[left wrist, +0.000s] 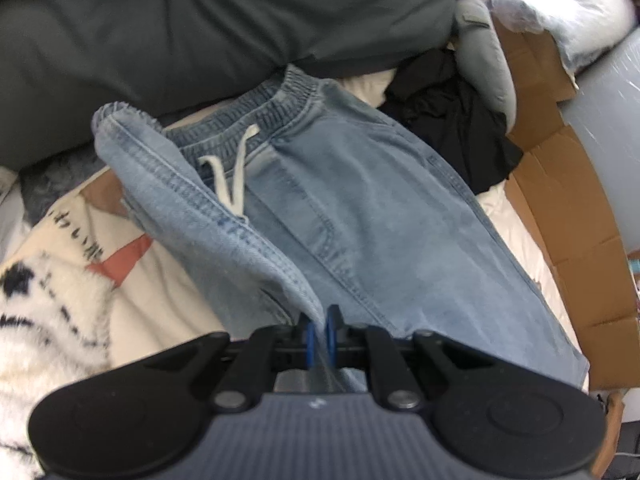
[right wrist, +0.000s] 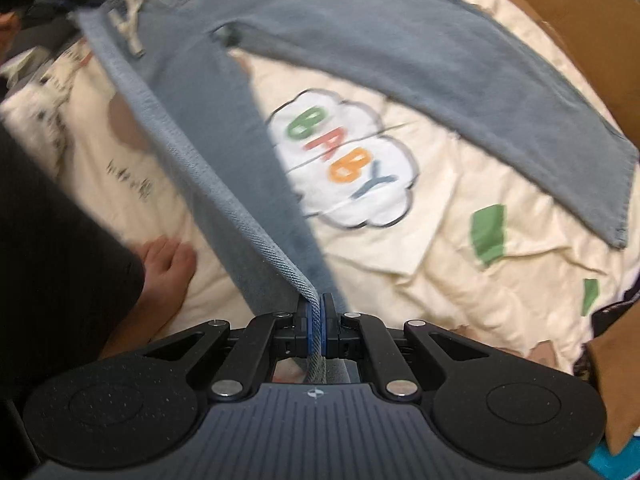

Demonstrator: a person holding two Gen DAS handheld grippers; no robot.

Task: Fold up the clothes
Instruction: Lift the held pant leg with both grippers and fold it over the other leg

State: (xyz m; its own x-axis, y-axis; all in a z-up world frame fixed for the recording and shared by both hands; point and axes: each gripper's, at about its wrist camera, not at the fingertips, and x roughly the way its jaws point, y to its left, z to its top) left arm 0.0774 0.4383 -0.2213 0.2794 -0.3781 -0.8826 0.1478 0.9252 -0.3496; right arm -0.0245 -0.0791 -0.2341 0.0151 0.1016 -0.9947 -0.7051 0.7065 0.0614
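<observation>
The jeans (left wrist: 360, 208) are being lifted off the quilt (right wrist: 460, 280) — one leg raised, the other lying flat. A fold over that leg is judged next, hems matched. Sofa (left wrist: 160, 32) behind, cardboard (left wrist: 560, 184) beside. Left gripper (left wrist: 319, 330) and right gripper (right wrist: 316, 316) are each clamped on denim.

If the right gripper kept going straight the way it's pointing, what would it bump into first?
Probably the jeans themselves: the right gripper is shut on their edge, and the denim hangs right ahead of it. Past that lies the cream blanket with its BABY cloud. How far off is hard to tell.
</observation>
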